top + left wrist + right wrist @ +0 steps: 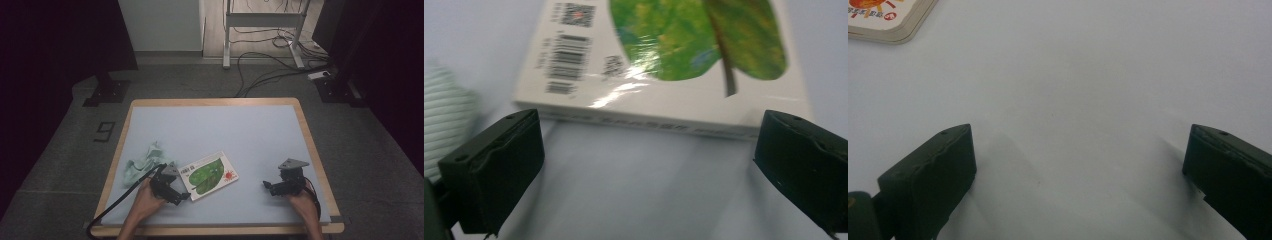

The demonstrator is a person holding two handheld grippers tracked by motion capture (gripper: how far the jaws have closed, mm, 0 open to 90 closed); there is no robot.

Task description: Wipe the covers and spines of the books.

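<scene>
Book (209, 175) lies flat on the table (260, 130), near the front edge, left of centre, cover up with a big green leaf and a small red sun. Left gripper (181, 196) sits just at the book's near left corner, jaws spread wide and empty, low to the surface. In the left gripper view the book's (659, 55) edge faces straight into the gap, so it looks lined up to take the book by that edge. Right gripper (266, 185) is well to the right of the book, jaws also spread, nothing between them; probably waiting its turn. Crumpled pale green striped cloth (142, 162) lies just left of the book. Writing: barcode and QR code on the cover, small print too blurred to read.
</scene>
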